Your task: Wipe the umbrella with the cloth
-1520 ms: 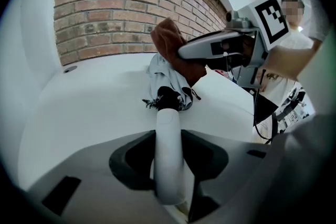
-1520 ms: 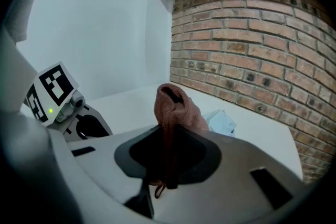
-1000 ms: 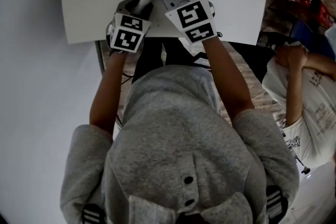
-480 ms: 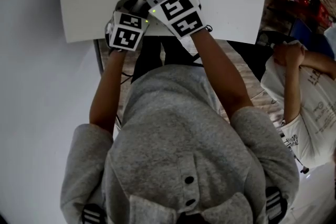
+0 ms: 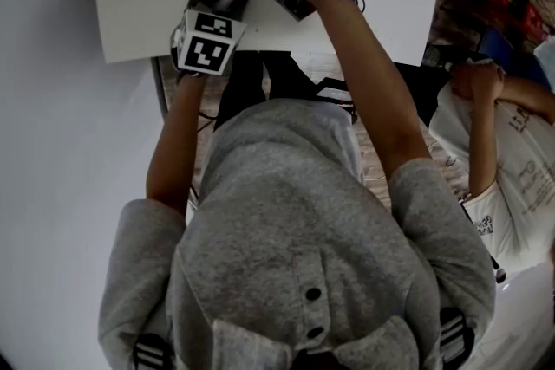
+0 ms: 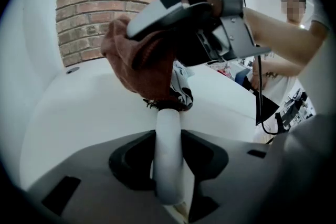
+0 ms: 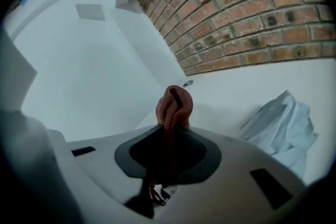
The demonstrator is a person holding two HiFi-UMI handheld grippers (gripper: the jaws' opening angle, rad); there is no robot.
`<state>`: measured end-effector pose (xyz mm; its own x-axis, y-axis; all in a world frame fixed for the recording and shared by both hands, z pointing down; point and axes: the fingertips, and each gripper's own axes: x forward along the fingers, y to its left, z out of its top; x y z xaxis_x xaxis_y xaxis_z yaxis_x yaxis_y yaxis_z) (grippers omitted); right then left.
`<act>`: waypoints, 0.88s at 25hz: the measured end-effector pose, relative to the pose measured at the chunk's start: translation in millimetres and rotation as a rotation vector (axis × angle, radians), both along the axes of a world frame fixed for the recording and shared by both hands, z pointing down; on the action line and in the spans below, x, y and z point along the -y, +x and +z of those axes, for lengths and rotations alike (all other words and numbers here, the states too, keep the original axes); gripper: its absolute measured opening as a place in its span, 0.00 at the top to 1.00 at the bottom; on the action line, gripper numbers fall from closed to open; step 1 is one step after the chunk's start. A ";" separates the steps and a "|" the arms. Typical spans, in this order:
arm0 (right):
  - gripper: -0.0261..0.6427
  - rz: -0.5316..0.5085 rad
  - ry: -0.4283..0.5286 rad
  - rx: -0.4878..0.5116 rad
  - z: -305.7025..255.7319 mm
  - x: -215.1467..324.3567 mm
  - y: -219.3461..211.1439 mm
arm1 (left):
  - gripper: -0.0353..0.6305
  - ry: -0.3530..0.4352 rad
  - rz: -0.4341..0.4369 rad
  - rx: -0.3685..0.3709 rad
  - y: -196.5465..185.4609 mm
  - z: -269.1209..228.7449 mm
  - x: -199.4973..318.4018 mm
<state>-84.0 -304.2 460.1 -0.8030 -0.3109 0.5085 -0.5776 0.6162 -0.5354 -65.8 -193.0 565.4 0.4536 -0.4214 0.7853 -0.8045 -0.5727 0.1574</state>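
Seen from above, a person in a grey hooded top leans over a flat white table (image 5: pixel 139 4); the left gripper (image 6: pixel 169 165) sits near the table's near edge, its jaws clamped on the smooth white cylindrical handle (image 6: pixel 168 128) of a folded umbrella (image 6: pixel 181 89), whose black-and-white patterned canopy shows just past the handle's end; the umbrella lies on the table pointing away from the person, and this gripper has kept its place over the last second; the right gripper (image 7: pixel 168 139) pinches a rust-brown cloth (image 7: pixel 173 105) between nearly closed jaws, a bunched fold poking out beyond the tips; a second ago it sat beside the left gripper, and it has since travelled away from the person to the top edge of the head view and rolled, so that different faces of its marker cube show; from the left gripper's camera the cloth hangs draped over the canopy right where it meets the handle, apparently touching it; this looks like a wiping stroke in progress along the umbrella's length, with the left gripper steadying it; most of the canopy is hidden, so how much is wiped cannot be told; a crumpled pale blue fabric (image 7: pixel 281 123) lies on the table, before a red brick wall (image 7: pixel 252 13); a second person (image 5: pixel 507 169) stands beside the table.
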 end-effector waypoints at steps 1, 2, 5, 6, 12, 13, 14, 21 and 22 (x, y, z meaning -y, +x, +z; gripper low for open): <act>0.84 -0.003 0.004 -0.051 5.1 5.5 4.3 | 0.71 0.002 -0.001 0.002 -0.9 -0.3 -0.2; 0.84 -0.008 0.010 -0.101 9.0 10.5 8.3 | 0.72 0.003 -0.002 0.003 -1.8 -1.6 0.3; 0.84 -0.032 0.054 -0.249 17.4 22.7 22.0 | 0.72 0.002 0.002 0.006 -0.6 -7.8 5.4; 0.84 -0.045 0.079 -0.298 20.8 24.7 26.1 | 0.71 0.000 0.004 0.006 0.4 -8.9 6.5; 0.84 -0.126 0.217 -0.462 34.9 17.5 27.3 | 0.72 -0.004 0.009 0.009 -2.8 -1.9 -2.5; 0.84 -0.132 0.234 -0.475 36.2 17.7 26.6 | 0.72 -0.007 0.010 0.011 -4.2 -1.4 -3.4; 0.84 -0.136 0.245 -0.487 38.8 18.6 27.4 | 0.72 -0.010 0.012 0.014 -4.8 -1.6 -4.0; 0.84 -0.122 0.279 -0.536 27.6 38.9 50.5 | 0.72 -0.018 0.011 0.022 3.6 -13.7 3.3; 0.84 -0.126 0.264 -0.536 23.1 35.4 51.9 | 0.72 -0.021 0.012 0.021 4.9 -14.3 1.1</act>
